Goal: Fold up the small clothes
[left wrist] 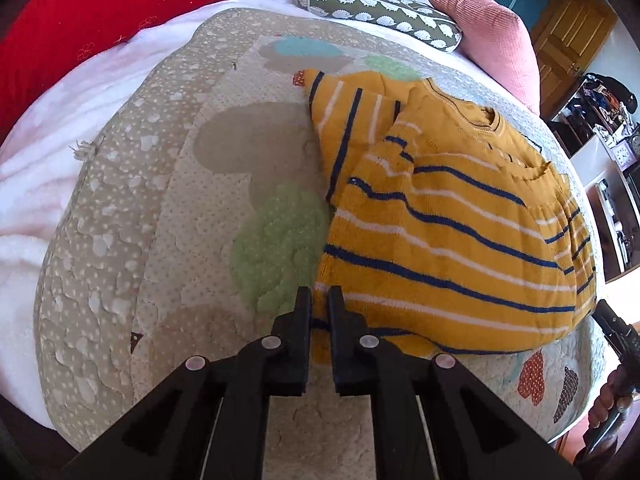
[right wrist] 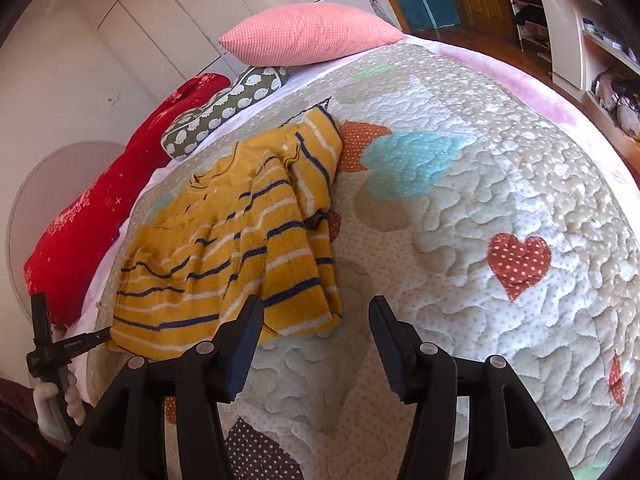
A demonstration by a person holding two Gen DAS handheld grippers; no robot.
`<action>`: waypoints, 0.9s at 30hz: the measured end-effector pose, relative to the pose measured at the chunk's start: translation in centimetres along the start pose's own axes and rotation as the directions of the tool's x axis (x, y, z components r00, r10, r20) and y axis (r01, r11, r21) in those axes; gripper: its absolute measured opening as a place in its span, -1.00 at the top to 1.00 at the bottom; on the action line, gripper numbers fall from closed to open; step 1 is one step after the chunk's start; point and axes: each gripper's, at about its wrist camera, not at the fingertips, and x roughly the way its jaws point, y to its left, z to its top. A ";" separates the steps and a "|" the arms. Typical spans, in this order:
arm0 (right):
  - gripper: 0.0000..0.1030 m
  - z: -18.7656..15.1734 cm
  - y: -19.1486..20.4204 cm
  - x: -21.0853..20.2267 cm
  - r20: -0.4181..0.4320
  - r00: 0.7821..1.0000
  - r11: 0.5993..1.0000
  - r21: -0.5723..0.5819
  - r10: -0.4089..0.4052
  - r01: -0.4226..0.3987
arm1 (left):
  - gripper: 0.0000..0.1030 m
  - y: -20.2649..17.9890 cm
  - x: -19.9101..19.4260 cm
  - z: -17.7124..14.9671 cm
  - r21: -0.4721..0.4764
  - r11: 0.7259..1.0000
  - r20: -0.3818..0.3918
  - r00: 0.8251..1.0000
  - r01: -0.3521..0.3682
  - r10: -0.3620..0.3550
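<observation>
Pinching the near hem corner, the left gripper [left wrist: 319,300] has its jaws narrow with fabric of the sweater [left wrist: 440,232] between them. The right gripper [right wrist: 316,316] stands wide apart, holding nothing, just off the opposite hem corner. The sweater lies rumpled on the quilt [right wrist: 460,208], sleeves bunched toward its far end. Judgement: the right jaws should take their corner first, then both should lift evenly and draw the cloth flat. Beyond lie a spotted cushion [right wrist: 224,112] and a pink pillow [right wrist: 308,36].

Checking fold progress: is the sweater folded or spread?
Partly folded: the sweater lies on the quilt, one sleeve folded inward, its hem clamped in the left gripper.
</observation>
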 end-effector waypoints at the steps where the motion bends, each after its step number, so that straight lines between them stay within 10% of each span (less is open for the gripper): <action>1: 0.17 0.0 0.6 0.8 -0.025 1.000 0.999 -0.034 -0.013 0.012 | 0.83 0.0 -0.1 -0.1 -0.005 1.000 0.002 1.000 0.001 -0.001; 3: 0.80 0.2 1.1 1.9 -0.074 0.997 0.996 -0.084 -0.024 0.017 | 0.83 0.2 -0.4 -0.2 -0.013 1.000 0.010 1.000 0.006 -0.006; 9: 0.94 1.9 -3.8 1.8 -0.048 0.982 0.979 0.077 -0.185 0.188 | 0.59 2.1 -1.1 -0.6 -0.103 0.994 0.026 0.999 0.043 -0.040; 12: 0.93 1.6 -6.0 0.3 -0.036 0.994 0.978 0.183 -0.098 0.104 | 0.59 2.8 -1.8 -1.4 -0.128 0.992 0.033 0.999 0.021 -0.017; 19: 0.06 -1.3 -5.5 -1.8 0.007 1.000 0.979 0.205 0.008 -0.009 | 0.29 4.2 -2.4 -3.0 -0.224 0.967 0.042 0.992 0.122 -0.116; 27: 0.00 -3.0 -0.2 -2.8 0.032 0.999 0.998 0.063 -0.004 0.002 | 0.08 3.8 -3.1 -2.0 -0.239 0.953 0.090 0.981 0.187 -0.170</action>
